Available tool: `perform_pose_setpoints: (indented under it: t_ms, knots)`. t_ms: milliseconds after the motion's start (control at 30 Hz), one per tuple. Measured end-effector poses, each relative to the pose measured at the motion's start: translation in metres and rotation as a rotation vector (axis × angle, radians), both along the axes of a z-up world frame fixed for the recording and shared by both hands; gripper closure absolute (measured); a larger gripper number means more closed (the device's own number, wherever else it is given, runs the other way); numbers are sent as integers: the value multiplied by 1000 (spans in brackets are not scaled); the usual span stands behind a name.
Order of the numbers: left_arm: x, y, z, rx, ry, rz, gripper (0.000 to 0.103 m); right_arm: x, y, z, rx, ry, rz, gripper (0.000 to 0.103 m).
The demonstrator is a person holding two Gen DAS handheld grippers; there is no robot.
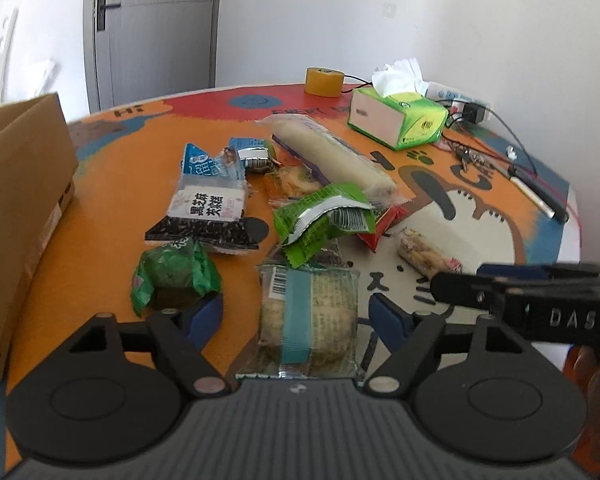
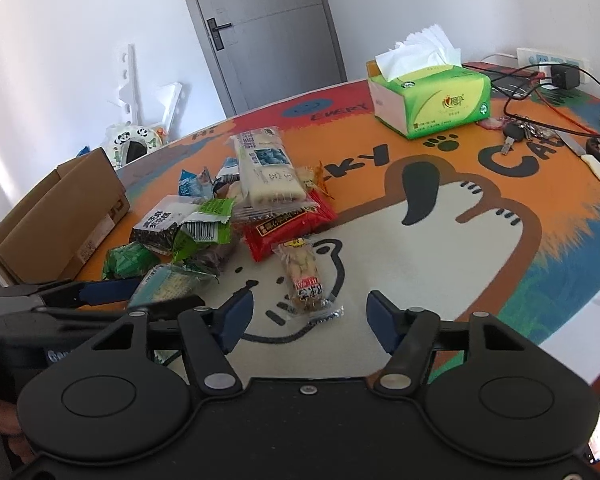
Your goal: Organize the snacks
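A heap of snack packets lies on the round printed table point(image 1: 100, 184). My left gripper point(image 1: 296, 314) is open, its fingers either side of a clear teal-banded cracker pack point(image 1: 310, 318). A dark green wrapped snack point(image 1: 172, 276) lies by its left finger. Behind are a black sesame cake pack point(image 1: 210, 212), a bright green packet point(image 1: 324, 220) and a long white roll pack point(image 1: 332, 156). My right gripper point(image 2: 310, 314) is open, just short of a small nut bar packet point(image 2: 306, 276). A red packet point(image 2: 290, 226) lies behind that bar.
An open cardboard box point(image 1: 20, 200) stands at the table's left edge, also in the right wrist view point(image 2: 60, 216). A green tissue box point(image 2: 432, 96), yellow tape roll point(image 1: 324, 81), keys point(image 2: 516, 134), cables, a charger and a knife lie at the back right.
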State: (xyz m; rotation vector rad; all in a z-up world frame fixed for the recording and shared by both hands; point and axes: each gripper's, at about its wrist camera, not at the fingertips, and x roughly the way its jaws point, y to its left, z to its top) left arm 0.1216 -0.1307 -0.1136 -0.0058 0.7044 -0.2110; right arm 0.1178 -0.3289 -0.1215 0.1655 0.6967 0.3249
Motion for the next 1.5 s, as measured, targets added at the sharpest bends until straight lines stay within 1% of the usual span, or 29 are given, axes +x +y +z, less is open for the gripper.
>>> perform_pose_setpoints:
  t_ms: [67, 100, 200, 300, 400, 433, 467, 533, 733, 1000, 1300, 1433, 1500]
  knots:
    - [-1, 0, 1, 13, -9, -1, 50, 2, 3, 1, 6, -5, 14, 40]
    - [-2, 2, 2, 5, -10, 4, 55, 3, 5, 1, 6, -8, 21, 40]
    - [-3, 9, 4, -41, 2, 15, 55, 8, 10, 2, 5, -14, 36, 40]
    - [-8, 12, 10, -56, -14, 21, 55, 12, 17, 1, 3, -22, 55, 41]
    - [-11, 16, 14, -59, -24, 32, 55, 17, 23, -1, -15, -25, 50, 53]
    - [-12, 18, 15, -62, -26, 35, 55, 18, 25, -2, -23, -22, 51, 67]
    - [-13, 19, 17, -66, -28, 38, 55, 19, 26, -1, -35, -24, 51, 84]
    - [-15, 21, 20, -70, -37, 45, 55, 17, 26, 0, -31, -23, 68, 84]
    - [-25, 25, 29, -86, -70, 55, 55, -1, 27, 13, -13, -74, 92, 84]
    - [-45, 40, 54, -96, -149, 91, 55, -12, 36, 35, 21, -127, 107, 84]
    - [-59, 66, 81, -96, -229, 139, 55, -19, 67, 64, 45, -196, 160, 84]
    - [-66, 80, 90, -85, -265, 169, 55, -19, 81, 74, 54, -223, 180, 84]
    - [-69, 86, 93, -91, -275, 180, 55, -19, 89, 77, 63, -231, 196, 84]
